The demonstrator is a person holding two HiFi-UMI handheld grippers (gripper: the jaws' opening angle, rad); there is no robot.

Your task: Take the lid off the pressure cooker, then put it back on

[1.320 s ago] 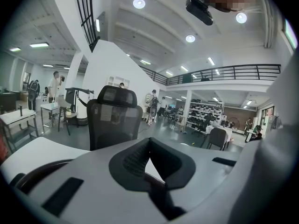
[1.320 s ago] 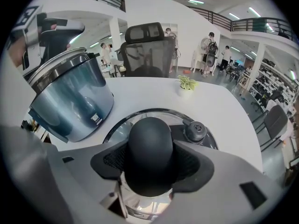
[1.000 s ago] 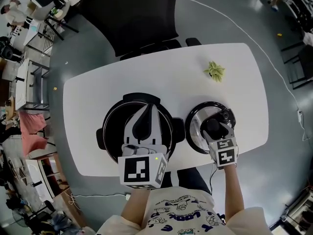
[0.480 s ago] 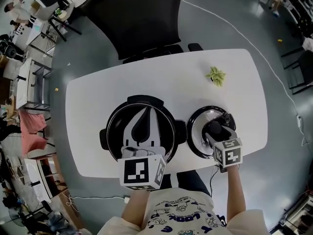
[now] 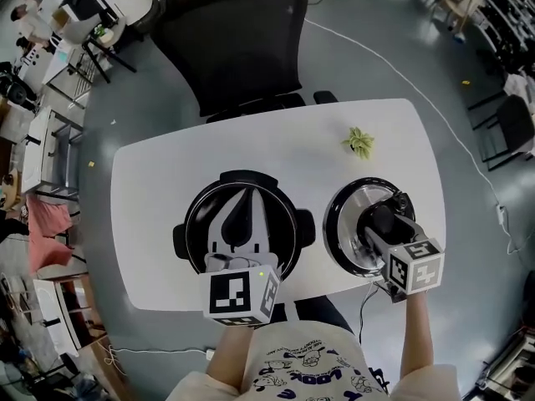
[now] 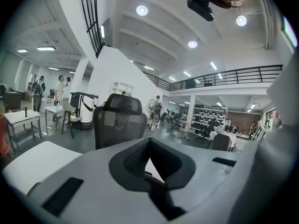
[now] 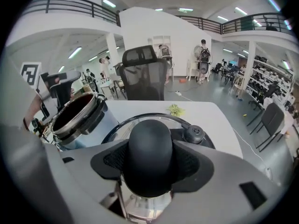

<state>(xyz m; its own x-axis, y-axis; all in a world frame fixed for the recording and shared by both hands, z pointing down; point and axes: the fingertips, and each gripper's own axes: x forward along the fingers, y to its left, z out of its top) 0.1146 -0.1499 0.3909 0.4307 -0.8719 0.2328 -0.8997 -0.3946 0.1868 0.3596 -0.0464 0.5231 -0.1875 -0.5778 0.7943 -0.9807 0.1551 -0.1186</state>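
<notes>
Right gripper: jaws clamped on the black knob in the middle of the lid, one pad on each side of it. The gripper points steeply down onto the knob. In the head view the same gripper sits over the lid, with its marker cube toward the person.

Left gripper: jaws closed together, nothing between them. It points roughly level, out across the room. In the head view it hangs over the open mouth of the pressure cooker.

Lid: off the pot, just to the right of it, apart from its rim, and over the table. A small black valve stands on the lid just right of the knob. Cannot tell whether the lid rests on the tabletop or is clear of it.

Pot: uncovered, dark inside, upright on the table, left of centre. From the right gripper view it stands to the left of the lid.

Surroundings: small green plant on the far right part of the table, well apart from the lid. Black office chair behind the table.
</notes>
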